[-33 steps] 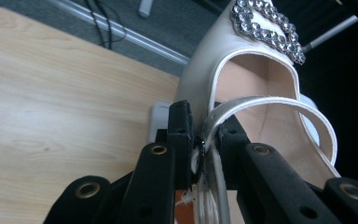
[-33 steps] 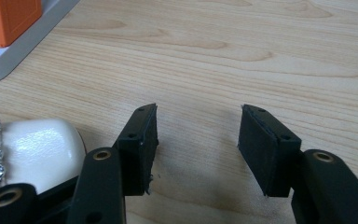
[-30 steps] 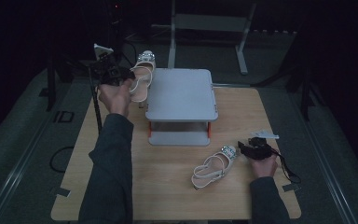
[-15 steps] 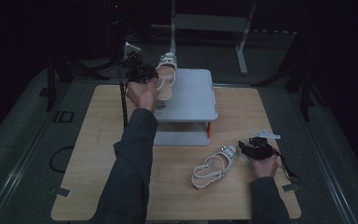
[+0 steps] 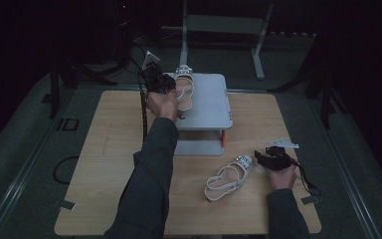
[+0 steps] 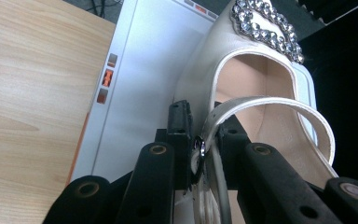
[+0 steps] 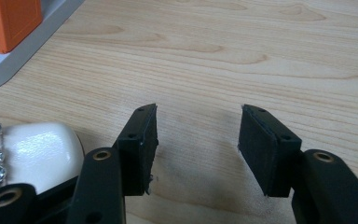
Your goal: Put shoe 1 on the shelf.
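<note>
Over the far left corner of the grey stand [image 5: 206, 99], the left gripper [image 5: 155, 79] has its jaws pinched tight on the back strap of a cream sandal [image 5: 184, 85], close by the buckle, so the shoe hangs toe-forward above the top shelf. From here it looks like the job is to set this sandal down on that shelf. To do it cleanly I would lower the hand until the sole lies flat on the grey surface, well in from the far edge, since the jewelled toe [image 6: 266, 29] already reaches close to the shelf's far edge, and only then let the strap go. The second sandal [image 5: 227, 177] lies on the wooden table [image 5: 109, 164] near its front edge, and the right gripper [image 5: 262, 158] rests just beside its toe, jaws spread wide and empty.
</note>
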